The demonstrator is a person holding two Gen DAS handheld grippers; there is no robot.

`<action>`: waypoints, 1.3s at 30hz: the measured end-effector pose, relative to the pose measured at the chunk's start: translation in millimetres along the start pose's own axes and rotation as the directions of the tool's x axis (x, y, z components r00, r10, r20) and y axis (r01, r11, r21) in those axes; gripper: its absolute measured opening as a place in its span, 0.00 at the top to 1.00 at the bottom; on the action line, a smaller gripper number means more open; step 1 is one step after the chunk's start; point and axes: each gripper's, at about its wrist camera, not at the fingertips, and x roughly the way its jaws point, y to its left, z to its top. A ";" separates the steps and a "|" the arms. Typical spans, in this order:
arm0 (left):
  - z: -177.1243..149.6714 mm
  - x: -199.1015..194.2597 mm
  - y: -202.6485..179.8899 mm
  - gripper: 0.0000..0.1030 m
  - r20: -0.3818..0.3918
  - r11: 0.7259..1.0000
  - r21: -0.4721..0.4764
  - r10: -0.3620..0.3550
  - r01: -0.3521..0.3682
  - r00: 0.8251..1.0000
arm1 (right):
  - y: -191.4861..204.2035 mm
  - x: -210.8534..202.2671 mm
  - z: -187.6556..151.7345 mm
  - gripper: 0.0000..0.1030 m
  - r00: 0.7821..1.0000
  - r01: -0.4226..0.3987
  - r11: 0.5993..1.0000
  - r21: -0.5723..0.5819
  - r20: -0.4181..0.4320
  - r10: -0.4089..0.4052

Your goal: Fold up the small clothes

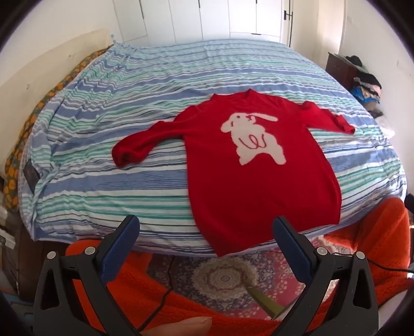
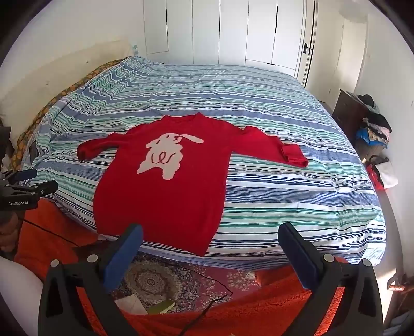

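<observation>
Red sweater (image 1: 261,178) lies flat, face up, on the bed (image 1: 129,134), spread over a blue, green and white striped cover. White rabbit figure (image 1: 254,137) knitted on the chest. Neck points toward the far end of the bed, where white closet doors (image 1: 207,18) line the wall. Hem reaches the near edge of the mattress and hangs slightly over it. Both sleeves lie out to the sides. In the left wrist view, the sleeve on the picture's left (image 1: 139,147) angles down with its cuff bunched; in the right wrist view, the sleeve on the picture's right (image 2: 282,150) ends in a cuff folded back on itself.

Left tongs (image 1: 205,227) hover near the hem, jaws spread wide, nothing between the blue pads, not touching the cloth. Right tongs (image 2: 211,235) likewise wide and empty, held over the near edge of the bed just to the right of the hem. In the right wrist view the left tongs show at the picture's left margin, apart from the sweater.

Below the bed edge: a patterned rug (image 1: 225,279) on the floor and orange fleecy fabric (image 1: 383,245) on either side of it. A dark dresser (image 2: 349,111) with heaped clothes (image 2: 372,129) stands by the right wall.
</observation>
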 end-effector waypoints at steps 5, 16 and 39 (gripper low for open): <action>-1.3 3.7 -11.5 0.01 -0.009 1.000 0.024 0.008 -0.007 1.000 | 4.7 -2.7 -4.9 0.00 1.000 0.002 1.000 -0.014 0.018 -0.001; -0.4 4.8 1.4 0.01 -0.017 1.000 -0.015 0.015 -0.015 1.000 | 9.9 -3.8 -6.6 0.00 1.000 -0.001 1.000 -0.031 0.023 0.002; 2.8 6.4 -16.5 0.01 -0.016 0.999 0.039 0.010 -0.009 1.000 | 16.7 0.9 -9.3 0.00 1.000 -0.013 0.998 -0.060 0.017 0.015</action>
